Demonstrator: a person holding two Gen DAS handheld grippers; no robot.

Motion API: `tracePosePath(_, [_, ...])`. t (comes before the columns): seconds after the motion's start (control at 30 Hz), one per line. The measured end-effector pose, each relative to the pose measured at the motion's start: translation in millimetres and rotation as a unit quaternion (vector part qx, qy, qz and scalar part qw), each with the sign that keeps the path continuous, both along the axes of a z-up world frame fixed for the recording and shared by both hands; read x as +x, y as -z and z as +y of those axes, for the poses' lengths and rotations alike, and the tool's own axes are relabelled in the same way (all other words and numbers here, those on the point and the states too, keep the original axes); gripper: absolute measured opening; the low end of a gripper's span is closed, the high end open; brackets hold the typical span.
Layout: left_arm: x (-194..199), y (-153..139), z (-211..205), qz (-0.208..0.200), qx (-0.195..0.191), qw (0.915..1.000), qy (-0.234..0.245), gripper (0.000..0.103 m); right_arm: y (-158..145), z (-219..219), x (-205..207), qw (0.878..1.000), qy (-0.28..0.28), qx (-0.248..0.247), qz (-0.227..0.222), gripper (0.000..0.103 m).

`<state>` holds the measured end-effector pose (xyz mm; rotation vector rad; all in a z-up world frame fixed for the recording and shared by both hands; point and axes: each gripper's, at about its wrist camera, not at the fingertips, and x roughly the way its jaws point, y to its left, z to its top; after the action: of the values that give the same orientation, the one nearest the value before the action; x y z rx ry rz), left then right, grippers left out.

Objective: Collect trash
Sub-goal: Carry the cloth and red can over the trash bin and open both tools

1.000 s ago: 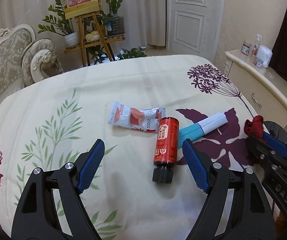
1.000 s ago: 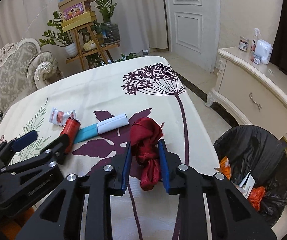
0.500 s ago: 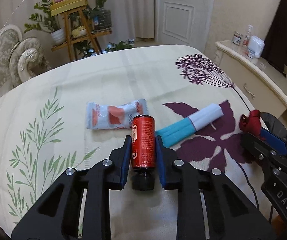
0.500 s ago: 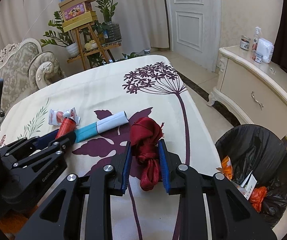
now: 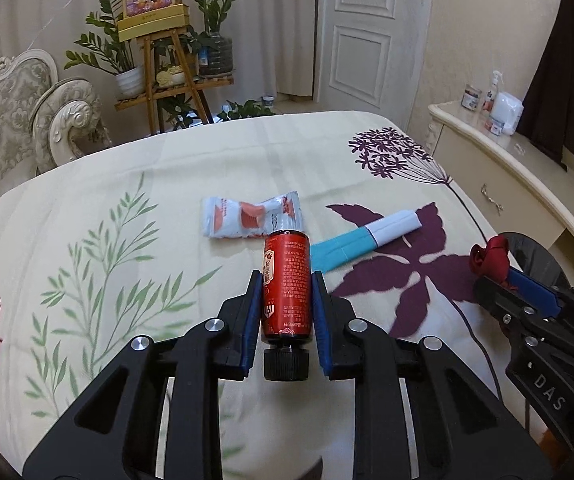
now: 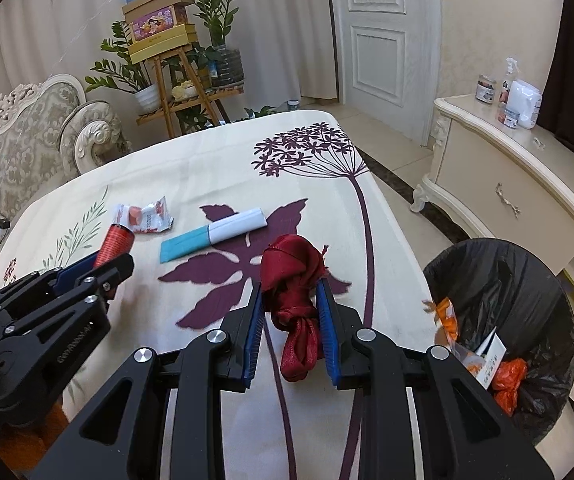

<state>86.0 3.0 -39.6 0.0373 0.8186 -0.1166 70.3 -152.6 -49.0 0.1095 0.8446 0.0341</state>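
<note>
Cream cloth with purple flowers and green leaves covers the bench [image 5: 215, 168]. At 12 o'clock stands a white door [image 5: 371, 28], at 10 o'clock a sofa [image 5: 11, 120] and plants on a wooden stand [image 5: 167, 84]. The left hand-held gripper [image 5: 284, 292] squeezes a red bottle [image 5: 286, 284] with a black cap. Just past it lie a white snack wrapper [image 5: 247, 218] and a blue and white packet [image 5: 367, 238]. The right hand-held gripper [image 6: 291, 300] pinches a red cloth [image 6: 293, 276]. At 4 o'clock from it sits a black trash bin [image 6: 503, 292] holding scraps, beside the bench.
</note>
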Motion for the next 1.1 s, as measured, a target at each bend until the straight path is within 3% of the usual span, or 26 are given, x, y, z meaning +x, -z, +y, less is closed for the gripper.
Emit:
tracePosePath(0.47, [-46, -19, -17, -0.018, -0.011, 0.9995, 0.023, 0.023, -11, -25, -48, 0.999, 0.03, -0.013, -0.012, 0.027])
tracePosePath(1.1, [-63, -21, -115, -0.029, -0.012, 0.9932, 0.113, 0.023, -17, -109, -87, 0.992, 0.122, -0.018, -0.026, 0.027])
